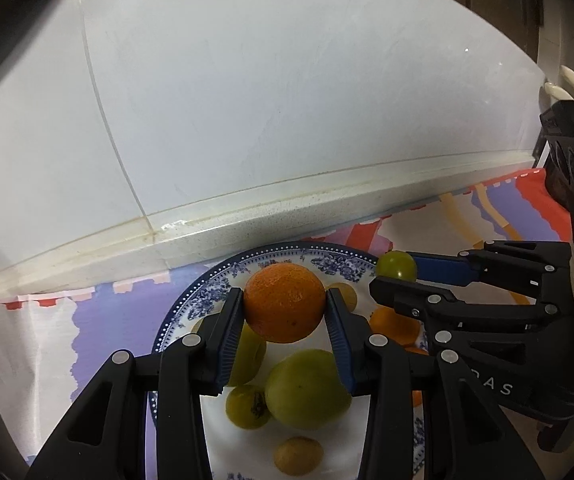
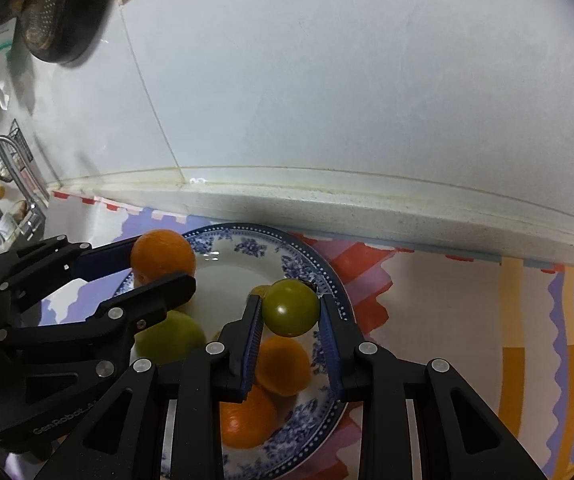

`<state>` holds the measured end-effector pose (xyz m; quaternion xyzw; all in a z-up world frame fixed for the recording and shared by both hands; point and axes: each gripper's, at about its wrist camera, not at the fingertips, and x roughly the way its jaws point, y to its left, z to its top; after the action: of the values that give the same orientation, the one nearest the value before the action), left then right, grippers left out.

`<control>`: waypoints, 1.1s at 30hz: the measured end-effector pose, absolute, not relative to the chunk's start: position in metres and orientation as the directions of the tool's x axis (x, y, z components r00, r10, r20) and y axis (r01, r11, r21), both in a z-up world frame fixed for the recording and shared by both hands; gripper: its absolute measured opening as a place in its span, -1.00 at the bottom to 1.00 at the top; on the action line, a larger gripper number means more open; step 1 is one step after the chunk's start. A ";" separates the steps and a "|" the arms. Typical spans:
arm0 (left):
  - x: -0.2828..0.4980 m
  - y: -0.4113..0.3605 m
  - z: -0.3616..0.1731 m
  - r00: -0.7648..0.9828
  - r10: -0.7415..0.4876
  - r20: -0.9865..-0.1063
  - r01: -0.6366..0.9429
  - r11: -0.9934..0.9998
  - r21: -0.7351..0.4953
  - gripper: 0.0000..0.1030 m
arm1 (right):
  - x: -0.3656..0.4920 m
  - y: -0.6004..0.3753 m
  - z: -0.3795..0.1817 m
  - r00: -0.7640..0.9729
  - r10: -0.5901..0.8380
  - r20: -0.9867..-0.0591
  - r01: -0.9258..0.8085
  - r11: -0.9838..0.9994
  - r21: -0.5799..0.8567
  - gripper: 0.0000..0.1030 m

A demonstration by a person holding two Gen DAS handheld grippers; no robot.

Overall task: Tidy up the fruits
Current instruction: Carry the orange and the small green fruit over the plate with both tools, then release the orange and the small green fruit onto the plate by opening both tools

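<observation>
My left gripper (image 1: 285, 312) is shut on an orange (image 1: 284, 302) and holds it above a blue-and-white plate (image 1: 203, 300). My right gripper (image 2: 291, 314) is shut on a small green fruit (image 2: 290, 307), also above the plate (image 2: 323, 280). On the plate lie a large green fruit (image 1: 307, 390), smaller yellow-green fruits (image 1: 245, 408), a small yellow one (image 1: 298, 456) and oranges (image 2: 283, 366). Each gripper shows in the other's view: the right one (image 1: 397, 274) with the green fruit (image 1: 395, 265), the left one (image 2: 163, 268) with the orange (image 2: 163, 256).
The plate stands on a colourful patterned cloth (image 2: 467, 320) close to a white tiled wall (image 1: 287, 100) with a raised ledge (image 1: 247, 220). A tap (image 2: 11, 160) and sink clutter are at the far left; a dark strainer (image 2: 59, 8) hangs above.
</observation>
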<state>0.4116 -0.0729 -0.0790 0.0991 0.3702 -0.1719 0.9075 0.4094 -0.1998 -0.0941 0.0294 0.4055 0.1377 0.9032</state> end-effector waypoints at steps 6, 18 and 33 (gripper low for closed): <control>0.415 -0.074 -0.086 0.658 -0.231 -0.717 0.382 0.923 0.053 -0.21 | 0.412 -0.201 -0.103 0.627 0.271 -0.730 -0.222 0.961 0.166 -0.43; 0.395 -0.062 -0.069 0.705 -0.206 -0.679 0.334 0.941 0.060 -0.11 | 0.402 -0.200 -0.096 0.633 0.270 -0.726 -0.212 0.962 0.173 -0.32; 0.318 -0.032 -0.024 0.802 -0.144 -0.580 0.214 0.975 0.054 0.44 | 0.326 -0.198 -0.045 0.732 0.188 -0.654 -0.152 0.982 0.112 0.06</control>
<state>0.3177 -0.0323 -0.0244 0.0582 0.3005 -0.0943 0.9473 0.3263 -0.1978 -0.0451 0.0255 0.3542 0.0914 0.9303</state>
